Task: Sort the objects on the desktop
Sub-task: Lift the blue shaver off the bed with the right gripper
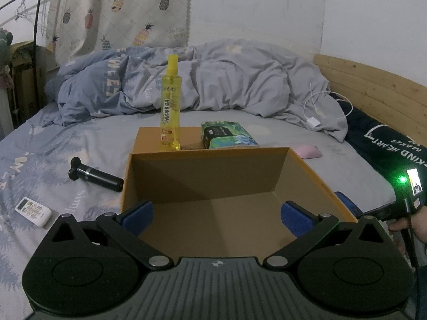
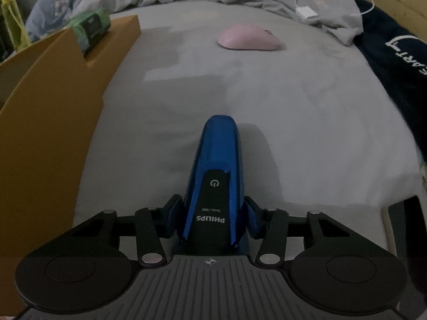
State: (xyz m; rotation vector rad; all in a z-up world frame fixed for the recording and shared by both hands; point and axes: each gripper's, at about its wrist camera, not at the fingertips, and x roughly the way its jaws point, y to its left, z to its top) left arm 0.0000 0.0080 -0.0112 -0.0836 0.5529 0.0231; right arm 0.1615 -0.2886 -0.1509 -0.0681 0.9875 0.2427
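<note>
1. Clamping the blue Philips shaver (image 2: pixel 214 186), the right gripper (image 2: pixel 213 220) has its fingers (image 2: pixel 173 218) closed against the two sides of the body near the black panel with the power button.
2. Most of the shaver projects forward past the fingertips, its rounded blue end pointing away over the grey bed sheet (image 2: pixel 293 122); whether that end touches the sheet or hangs just above it is hard to tell in this dim view.
3. To the left of the held shaver stands the side wall of the cardboard box (image 1: pixel 205 178), close beside it.
4. The left gripper (image 1: pixel 217 217) is wide open and holds nothing; its blue-padded fingers (image 1: pixel 140 214) sit spread over the open box, one near each side wall, with the bare box floor between them.
5. Behind the box, on a lower piece of cardboard, a yellow spray bottle (image 1: pixel 170 106) stands upright, and a green tissue pack (image 1: pixel 228 134) lies just right of it.
6. Left of the box on the sheet lie a black cylindrical device (image 1: pixel 94 177) and, nearer the camera, a white remote (image 1: pixel 33 210).
7. A pink mouse (image 2: pixel 249 40) rests on the sheet well ahead of the shaver, apart from both grippers.
8. A white charging cable (image 1: pixel 317 106) lies on the crumpled duvet (image 1: pixel 213 80) near the wooden headboard (image 1: pixel 373 85).
</note>
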